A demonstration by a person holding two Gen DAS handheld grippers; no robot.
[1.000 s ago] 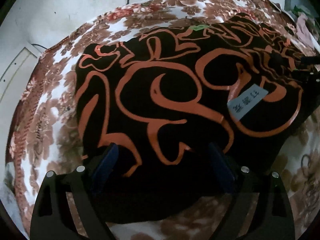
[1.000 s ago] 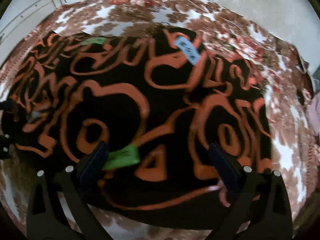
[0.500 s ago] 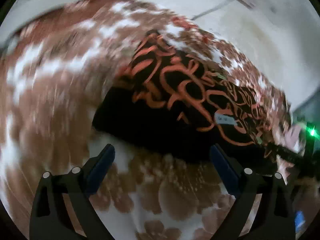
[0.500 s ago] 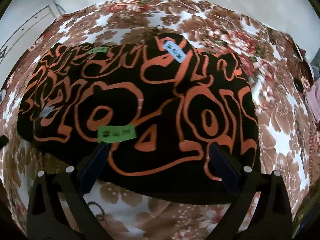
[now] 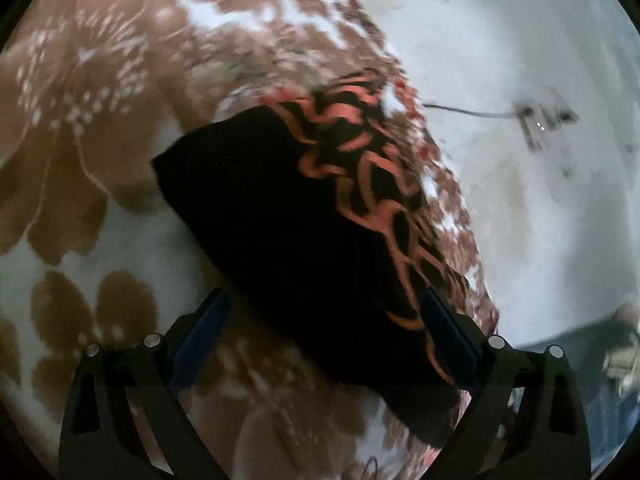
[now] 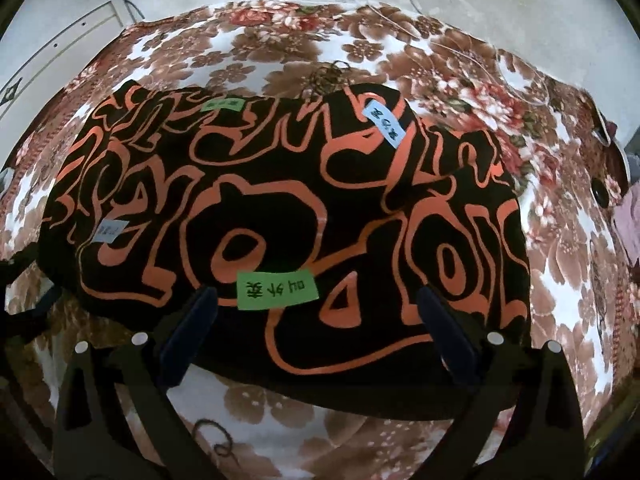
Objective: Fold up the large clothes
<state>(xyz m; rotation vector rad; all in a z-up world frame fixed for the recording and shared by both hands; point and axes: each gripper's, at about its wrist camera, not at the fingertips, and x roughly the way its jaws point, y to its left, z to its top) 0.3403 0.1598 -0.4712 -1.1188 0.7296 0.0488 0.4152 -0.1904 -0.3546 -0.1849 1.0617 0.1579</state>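
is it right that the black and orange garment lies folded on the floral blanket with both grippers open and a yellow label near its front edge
Not quite: the label near the front edge is green, not yellow, as the right wrist view shows. The rest holds: the black and orange garment lies folded on the floral blanket, and the left gripper and right gripper are open.

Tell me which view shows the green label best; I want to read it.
The right wrist view: the green label lies flat and sharp on the garment, between the open jaws of the right gripper. The left wrist view is blurred and shows only the garment's edge, no label.
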